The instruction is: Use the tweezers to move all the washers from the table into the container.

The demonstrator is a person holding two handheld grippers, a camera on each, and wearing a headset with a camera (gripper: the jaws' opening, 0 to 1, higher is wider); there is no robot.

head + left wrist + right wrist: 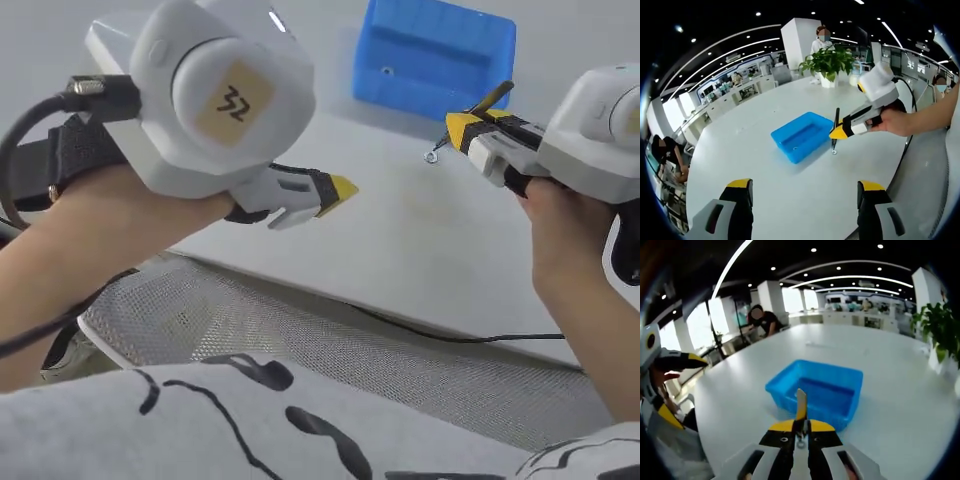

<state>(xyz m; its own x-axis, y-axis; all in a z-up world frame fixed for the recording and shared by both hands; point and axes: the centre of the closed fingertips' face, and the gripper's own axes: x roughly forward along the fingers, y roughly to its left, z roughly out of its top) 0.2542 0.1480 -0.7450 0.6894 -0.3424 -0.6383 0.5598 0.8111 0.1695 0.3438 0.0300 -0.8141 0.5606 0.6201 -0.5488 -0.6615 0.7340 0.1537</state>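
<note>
Tweezers (497, 96) sit at the upper right of the head view, clamped in the right gripper (468, 130), long axis slanting, tips pointing down-left just below the blue container (430, 50); left gripper (802, 197) gapes wide at lower frame

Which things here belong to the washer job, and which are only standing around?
Job: tweezers, shut in the right gripper; washer at their tip; blue container; left gripper, open and empty.
Only around: potted plant; black cable by the edge of the white table.
</note>
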